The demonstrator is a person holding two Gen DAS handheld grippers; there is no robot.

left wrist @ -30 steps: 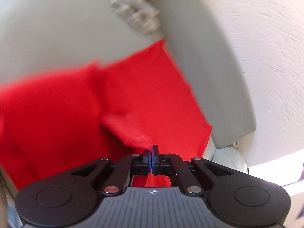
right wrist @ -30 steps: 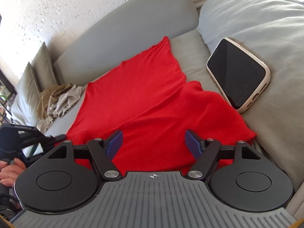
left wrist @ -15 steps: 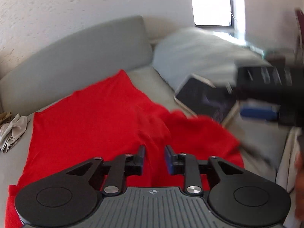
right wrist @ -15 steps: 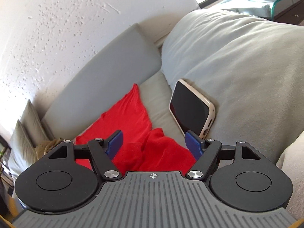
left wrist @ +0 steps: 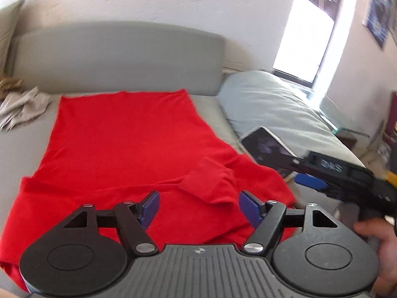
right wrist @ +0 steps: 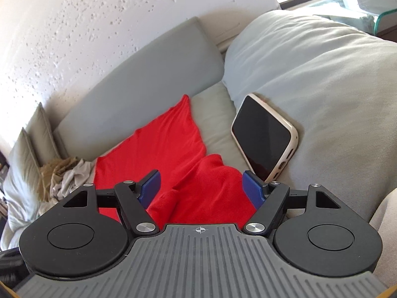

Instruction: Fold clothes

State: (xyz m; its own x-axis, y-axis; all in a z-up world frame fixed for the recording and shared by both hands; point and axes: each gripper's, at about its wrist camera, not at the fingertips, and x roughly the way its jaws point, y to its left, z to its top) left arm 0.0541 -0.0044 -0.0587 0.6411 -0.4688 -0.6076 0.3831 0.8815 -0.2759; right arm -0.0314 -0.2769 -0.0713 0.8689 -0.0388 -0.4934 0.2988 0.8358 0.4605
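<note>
Right gripper [right wrist: 199, 188] spread wide over red cloth [right wrist: 158, 146] — phone [right wrist: 263, 136] against grey cushion [right wrist: 322, 87].

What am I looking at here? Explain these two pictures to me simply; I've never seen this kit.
There is no robot. A person holds a two-finger clamp in each hand, with a camera behind the fingers. One picture looks along the left gripper, the other along the right gripper. Both have their blue pads apart and hold nothing. Ahead lies a red garment spread on a grey sofa, one flap folded over near the left gripper. A phone leans against a pale cushion. Crumpled beige clothes sit at the far end.
</note>
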